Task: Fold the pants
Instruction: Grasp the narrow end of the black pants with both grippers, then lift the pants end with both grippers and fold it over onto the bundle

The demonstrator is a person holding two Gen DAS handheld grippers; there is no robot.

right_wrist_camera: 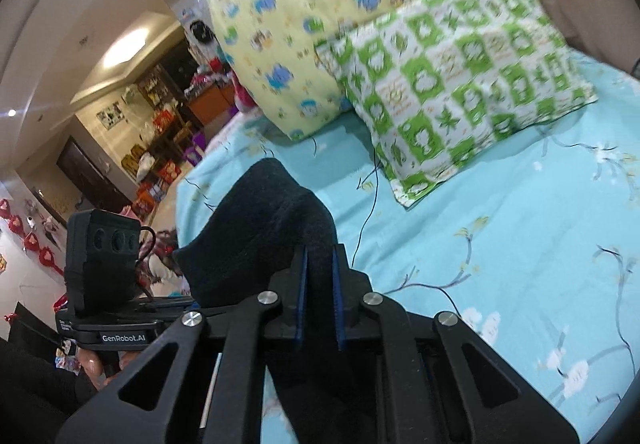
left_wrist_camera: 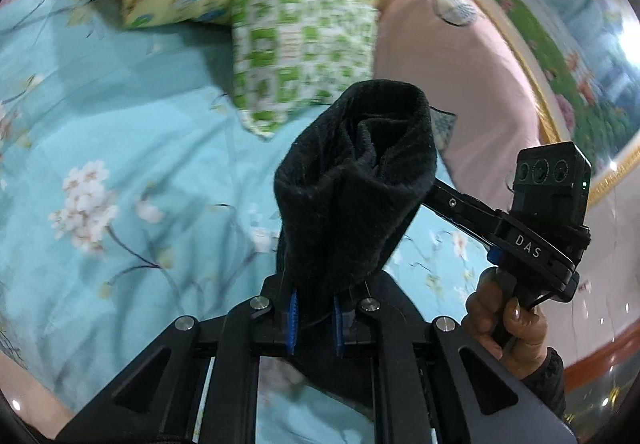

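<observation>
The black pants (left_wrist_camera: pixel 352 184) hang bunched above the turquoise floral bed sheet (left_wrist_camera: pixel 120 148), held up from two points. In the left wrist view my left gripper (left_wrist_camera: pixel 316 308) is shut on a thick fold of the fabric, which covers its blue pads. To its right, a hand (left_wrist_camera: pixel 504 320) carries the right gripper's body (left_wrist_camera: pixel 532 236), whose fingertips are hidden behind the cloth. In the right wrist view my right gripper (right_wrist_camera: pixel 320 284) is shut on another fold of the pants (right_wrist_camera: pixel 260 228). The left gripper's body (right_wrist_camera: pixel 104 284) shows at the left there.
A yellow cartoon-print pillow (right_wrist_camera: pixel 320 4) and a green-and-white checked pillow (right_wrist_camera: pixel 460 84) lie at the head of the bed. A pink headboard (left_wrist_camera: pixel 460 84) stands behind them. Past the bed's far edge lies a room with cluttered shelves (right_wrist_camera: pixel 160 132).
</observation>
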